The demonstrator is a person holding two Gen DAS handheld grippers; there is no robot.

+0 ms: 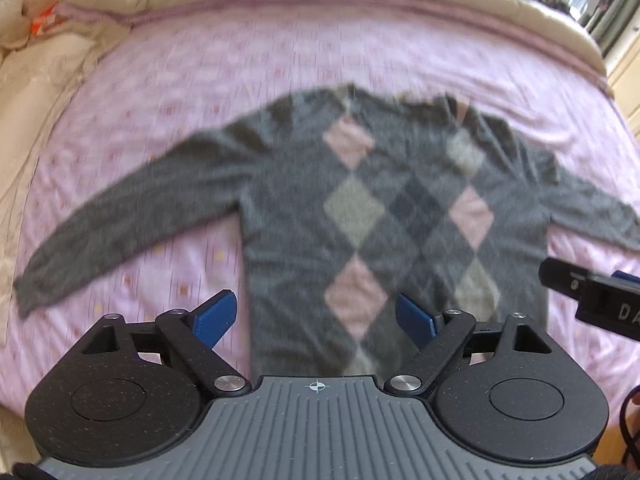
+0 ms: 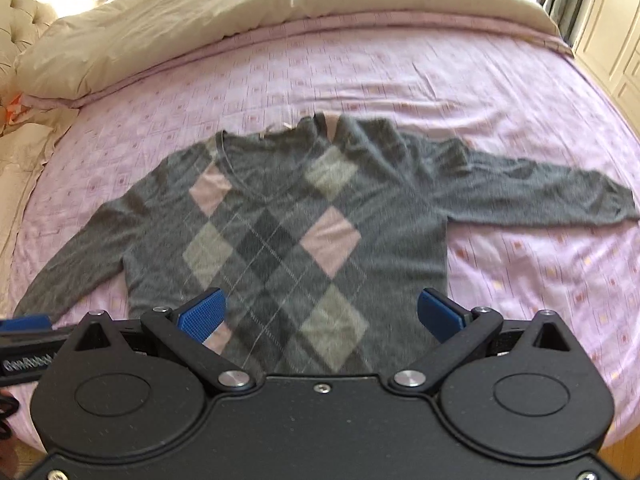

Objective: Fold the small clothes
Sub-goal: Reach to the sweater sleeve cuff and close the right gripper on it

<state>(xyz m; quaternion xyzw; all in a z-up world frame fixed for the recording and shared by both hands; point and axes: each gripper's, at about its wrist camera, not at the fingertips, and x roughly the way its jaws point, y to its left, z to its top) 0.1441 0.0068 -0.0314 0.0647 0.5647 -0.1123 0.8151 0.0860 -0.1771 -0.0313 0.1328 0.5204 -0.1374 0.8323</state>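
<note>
Pink bed sheet (image 2: 500, 92) is covered by a flat grey argyle sweater (image 2: 288, 240). Both sleeves are spread outward. Left tongs (image 1: 316, 320) and right tongs (image 2: 322, 316) are held wide, empty, above its hem.

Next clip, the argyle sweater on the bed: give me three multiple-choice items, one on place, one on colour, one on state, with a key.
1. Where does the sweater lie?
A. on the pink bedsheet
B. on the beige duvet
C. on a chair

2. Its main colour?
A. red
B. grey
C. white

3. How are its sleeves?
A. folded over the chest
B. spread out to both sides
C. rolled up

Key: 1 A, pink sheet shows all around it. 2 B, grey knit with pink and pale diamonds. 3 B, both sleeves reach outward; left gripper and right gripper are open and hold nothing.
</note>
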